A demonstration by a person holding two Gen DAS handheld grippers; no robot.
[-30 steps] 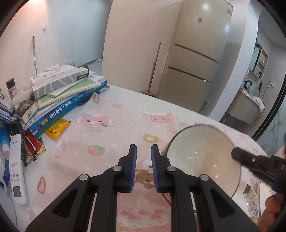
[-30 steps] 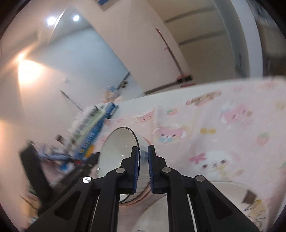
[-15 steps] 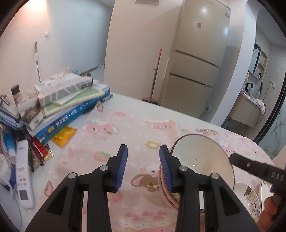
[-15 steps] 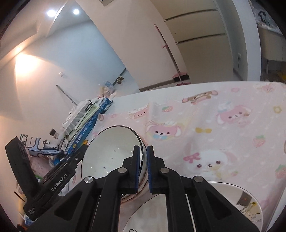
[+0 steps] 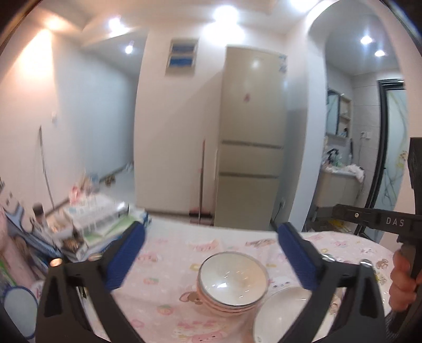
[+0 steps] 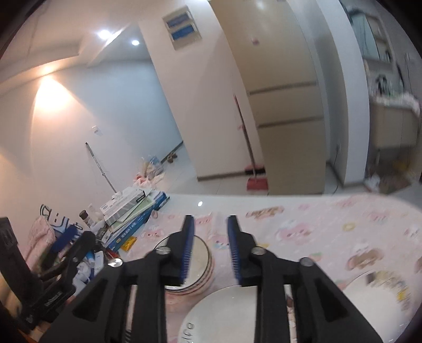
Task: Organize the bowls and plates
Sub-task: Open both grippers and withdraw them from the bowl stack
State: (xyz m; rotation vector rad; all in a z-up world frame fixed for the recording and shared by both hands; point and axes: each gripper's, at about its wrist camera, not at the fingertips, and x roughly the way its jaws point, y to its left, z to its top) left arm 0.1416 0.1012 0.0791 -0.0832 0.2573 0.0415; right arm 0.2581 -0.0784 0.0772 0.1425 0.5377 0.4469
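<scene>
A stack of white glazed bowls with pink sides [image 5: 233, 286] was seen resting on the pink cartoon-print tablecloth [image 6: 329, 237], beside a white plate [image 6: 224, 314]. Both the left gripper [image 5: 211, 253] and right gripper [image 6: 211, 248] were held released, empty. The glazed ware was judged rigid, slippery and breakable, best pinched at the rim.

White walls [image 5: 87, 126] close the room, lit by recessed ceiling spotlights [image 5: 223, 12] and a warm glow high on the left wall. A tall beige refrigerator [image 5: 253, 137] stands against the far wall past the far edge of the bench [image 6: 329, 224], which is covered by a pink cartoon-print cloth. A red-handled broom [image 6: 250, 158] leans just beside the refrigerator. High on the wall sits a small panel with blue strips [image 5: 183, 56]. The pale floor [image 6: 182, 176] runs down a corridor. At right, a washroom nook holds a cabinet [image 5: 340, 190] and mirror [image 5: 333, 112]. Stacked books and boxes [image 6: 132, 208] crowd the bench's left edge.
</scene>
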